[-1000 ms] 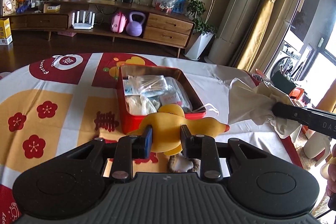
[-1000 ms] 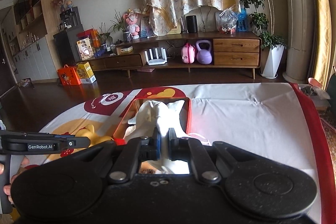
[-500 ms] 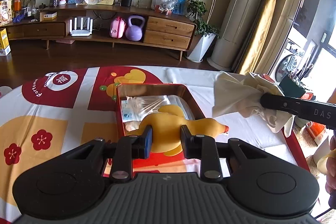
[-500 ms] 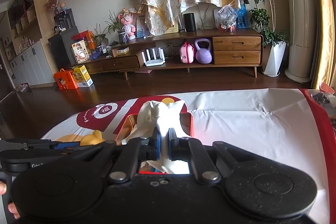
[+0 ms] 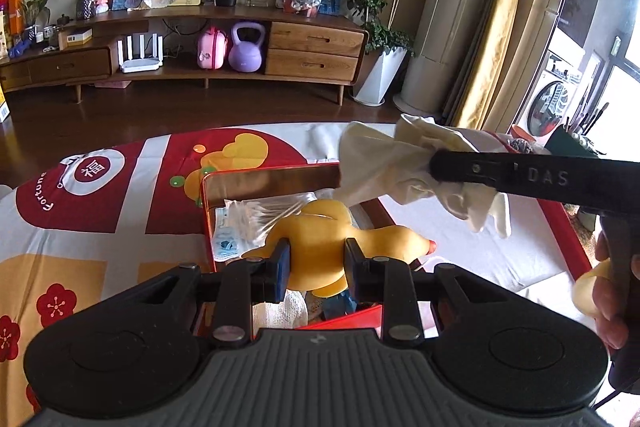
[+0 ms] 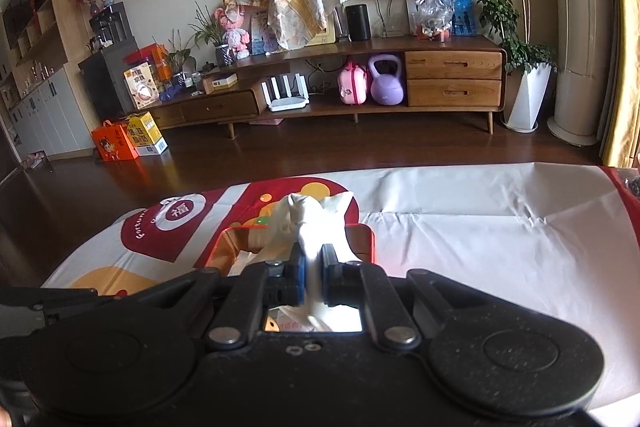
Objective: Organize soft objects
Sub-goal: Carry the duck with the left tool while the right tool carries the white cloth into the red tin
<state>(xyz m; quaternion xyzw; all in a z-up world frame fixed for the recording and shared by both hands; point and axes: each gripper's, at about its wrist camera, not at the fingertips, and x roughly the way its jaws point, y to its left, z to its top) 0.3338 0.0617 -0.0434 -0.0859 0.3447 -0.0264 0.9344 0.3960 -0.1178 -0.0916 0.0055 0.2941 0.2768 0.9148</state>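
Your left hand-held gripper is clamped on the yellow duck, held over the red tin on the counter. Your right hand-held gripper pinches the white cloth above the tin's far end.

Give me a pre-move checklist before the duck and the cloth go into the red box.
1. Left gripper shut on the yellow duck: ok, pads press both sides.
2. Right gripper shut on the white cloth: ok, cloth bunched between its fingers.
3. Duck is over the red box: ok in the left wrist view.
4. Cloth is over the box: cannot tell; it hangs near the far right corner.
5. Room in the box: cannot tell; plastic packets already lie inside.
6. Grippers apart from each other: ok, a gap shows between them.
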